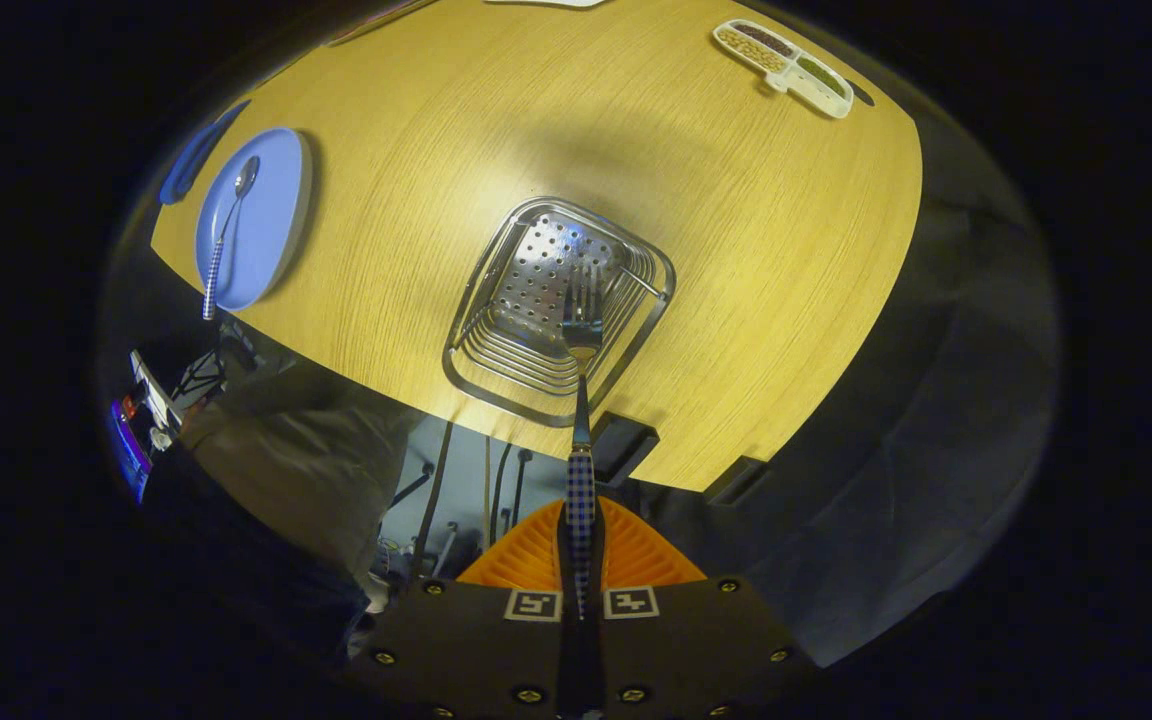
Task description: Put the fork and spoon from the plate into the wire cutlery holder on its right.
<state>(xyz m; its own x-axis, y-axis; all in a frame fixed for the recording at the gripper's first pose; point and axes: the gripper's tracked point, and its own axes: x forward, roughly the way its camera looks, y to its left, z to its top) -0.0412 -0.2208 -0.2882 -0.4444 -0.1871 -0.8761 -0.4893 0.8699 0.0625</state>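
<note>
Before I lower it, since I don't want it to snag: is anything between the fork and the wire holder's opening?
Nothing visible. The tongs grip the fork by its handle, its tines over the open wire holder, which looks empty. The spoon lies apart on the plate.

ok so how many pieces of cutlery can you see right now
2. The fork is clamped by its handle in the tool, its tines hanging over the wire cutlery holder. The spoon lies on the blue plate, left of the holder.
</note>
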